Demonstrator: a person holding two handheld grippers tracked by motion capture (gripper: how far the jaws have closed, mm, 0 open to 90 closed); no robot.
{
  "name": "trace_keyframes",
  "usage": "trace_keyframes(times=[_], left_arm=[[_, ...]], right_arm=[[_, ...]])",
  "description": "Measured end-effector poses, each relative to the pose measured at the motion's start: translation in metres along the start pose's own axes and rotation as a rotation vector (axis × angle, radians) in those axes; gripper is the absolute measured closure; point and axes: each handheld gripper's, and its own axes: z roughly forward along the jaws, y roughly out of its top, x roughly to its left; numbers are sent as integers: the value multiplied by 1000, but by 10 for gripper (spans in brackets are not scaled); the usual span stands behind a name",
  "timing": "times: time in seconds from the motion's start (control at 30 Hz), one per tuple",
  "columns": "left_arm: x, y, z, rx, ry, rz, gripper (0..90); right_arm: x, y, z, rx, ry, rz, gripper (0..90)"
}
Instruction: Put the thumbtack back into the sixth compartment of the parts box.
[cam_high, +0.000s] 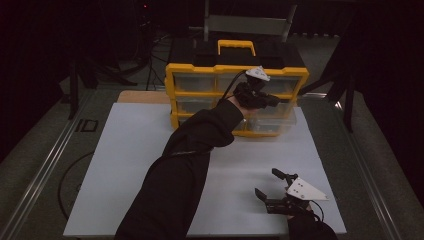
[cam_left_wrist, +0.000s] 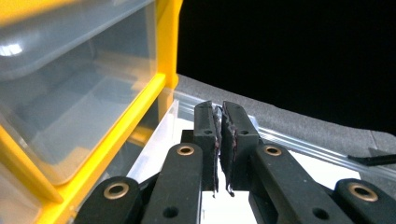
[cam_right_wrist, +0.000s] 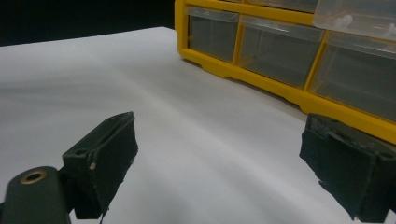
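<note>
A yellow organizer cabinet (cam_high: 235, 70) with clear plastic drawers stands at the back of the white table (cam_high: 130, 165). One clear drawer (cam_high: 272, 121) at its lower right juts out of the frame. My left gripper (cam_high: 272, 101) is held in front of the cabinet's right half, above that drawer. In the left gripper view its jaws (cam_left_wrist: 218, 109) are shut with nothing between them, beside the cabinet's yellow frame (cam_left_wrist: 169, 46). My right gripper (cam_high: 266, 182) hovers open near the table's front right, and its open jaws (cam_right_wrist: 219, 140) point toward the cabinet (cam_right_wrist: 280, 88).
A black lid with a yellow carry handle (cam_high: 236, 46) tops the cabinet. A metal rail (cam_high: 45, 165) runs along the table's left side on grey floor. Dark stands and cables sit behind the table.
</note>
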Motion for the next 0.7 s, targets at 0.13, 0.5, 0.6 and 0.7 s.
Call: trace_keyframes(times=[0.13, 0.5, 0.6, 0.7], left_arm=[[5, -6, 8, 17, 7, -13, 853], [2, -12, 2, 17, 6, -19, 441], [1, -15, -5, 12, 11, -21, 377], [1, -22, -14, 23, 22, -20, 295]], right_arm=[[0, 0, 0, -3, -1, -3, 104], [-1, 0, -1, -4, 0, -3, 104], [-1, 0, -1, -2, 1, 2, 104], [-1, -1, -1, -1, 0, 1, 104]])
